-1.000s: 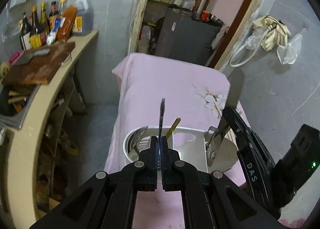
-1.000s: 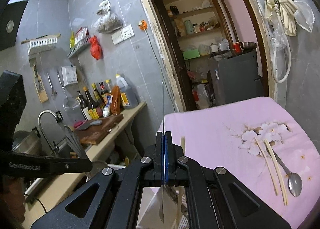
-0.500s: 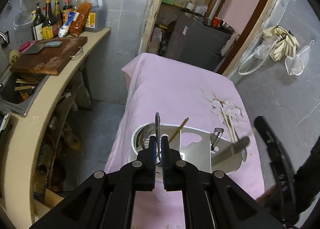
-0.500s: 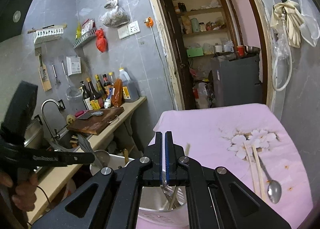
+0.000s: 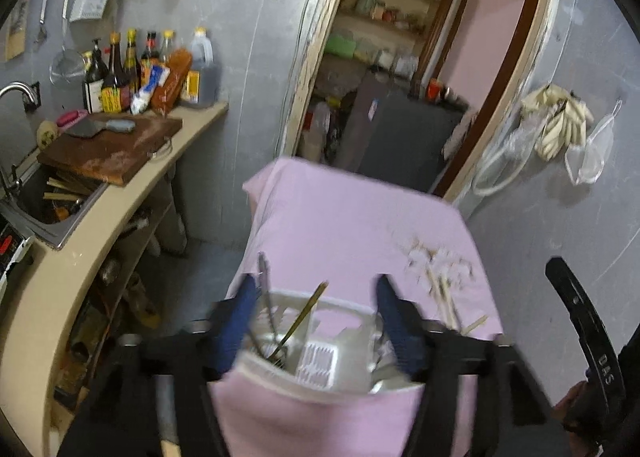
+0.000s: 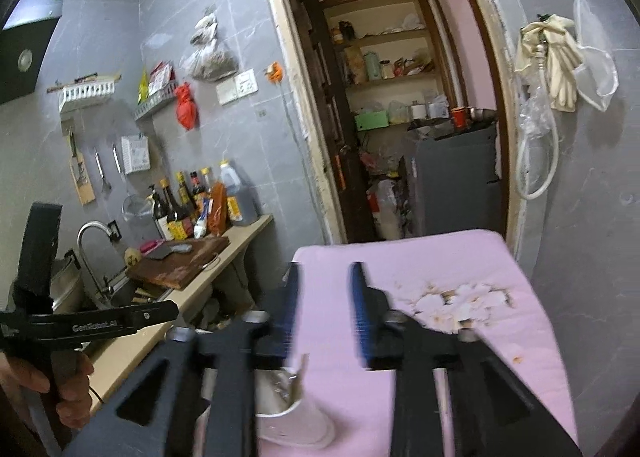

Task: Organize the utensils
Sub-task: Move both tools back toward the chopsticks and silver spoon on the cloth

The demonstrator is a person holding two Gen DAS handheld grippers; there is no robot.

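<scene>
Over the white utensil holder (image 5: 320, 361) both my left gripper (image 5: 316, 321) and right gripper (image 6: 324, 313) stand open and empty (frames blurred), so I should next approach the loose chopsticks (image 5: 444, 297) slowly.

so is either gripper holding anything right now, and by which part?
Nothing is held. The left gripper and right gripper both stand open with nothing between their fingers; utensils sit loose in the white plastic utensil holder.
</scene>
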